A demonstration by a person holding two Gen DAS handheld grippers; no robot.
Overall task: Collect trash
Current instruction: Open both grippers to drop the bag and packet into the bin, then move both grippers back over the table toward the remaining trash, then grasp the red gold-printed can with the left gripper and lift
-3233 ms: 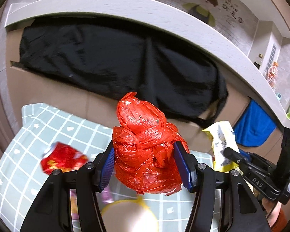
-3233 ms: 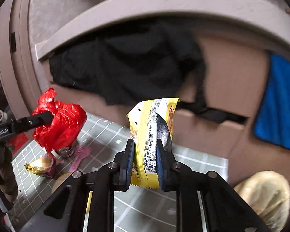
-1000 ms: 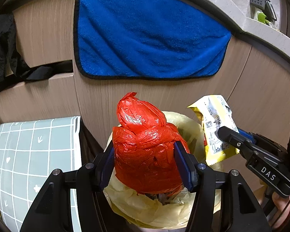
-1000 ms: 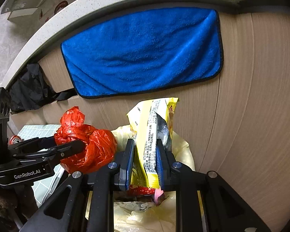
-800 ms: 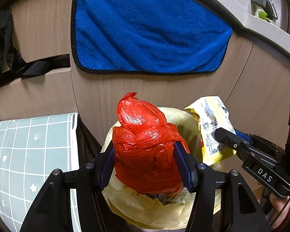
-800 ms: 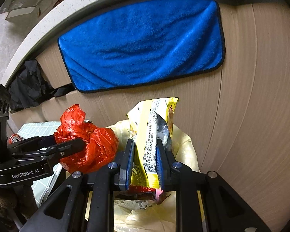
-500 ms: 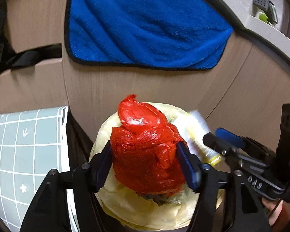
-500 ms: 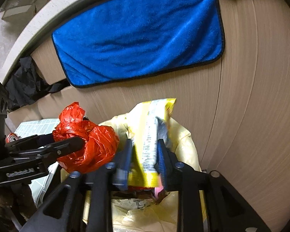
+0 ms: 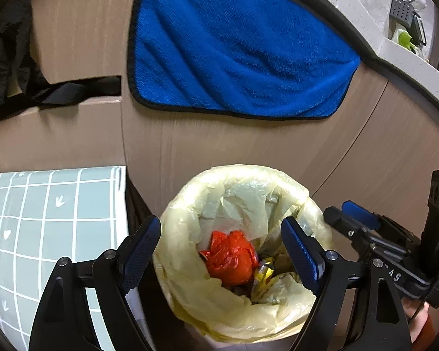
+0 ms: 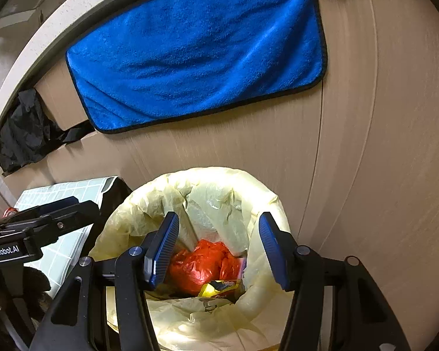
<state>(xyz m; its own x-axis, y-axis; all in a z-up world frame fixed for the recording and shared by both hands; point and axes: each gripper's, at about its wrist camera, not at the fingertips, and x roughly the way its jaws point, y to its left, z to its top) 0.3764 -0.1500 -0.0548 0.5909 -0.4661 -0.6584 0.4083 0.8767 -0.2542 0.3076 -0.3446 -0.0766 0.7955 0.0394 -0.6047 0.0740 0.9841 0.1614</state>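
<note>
We take the lined trash bin (image 9: 190, 204) as our landmark and read from left to right. To the left of the bin, almost against its side, lies the grid-patterned mat (image 9: 44, 219), pale green with white lines and small marks. Above the bin's left rim hangs our left gripper (image 9: 221, 245), its blue-padded fingers (image 9: 140, 248) spread wide with nothing between them; from the right wrist view the same tool (image 10: 64, 209) shows as a dark arm left of the bin. Down inside the bin, against the yellowish liner, sits the red plastic bag (image 9: 229, 259), crumpled and resting on other rubbish; the right wrist view shows it (image 10: 202, 264) low in the same hollow. Just right of it and touching it lies the yellow snack wrapper (image 9: 262, 276), partly buried, seen again (image 10: 221, 288) below the bag. Over the bin's right rim is our right gripper (image 10: 218, 251), jaws likewise wide and empty. Above and behind the bin, on the beige cabinet front (image 9: 380, 146), hangs the blue towel (image 9: 237, 52). Well left of it dangles a black cloth (image 9: 3, 67).
</note>
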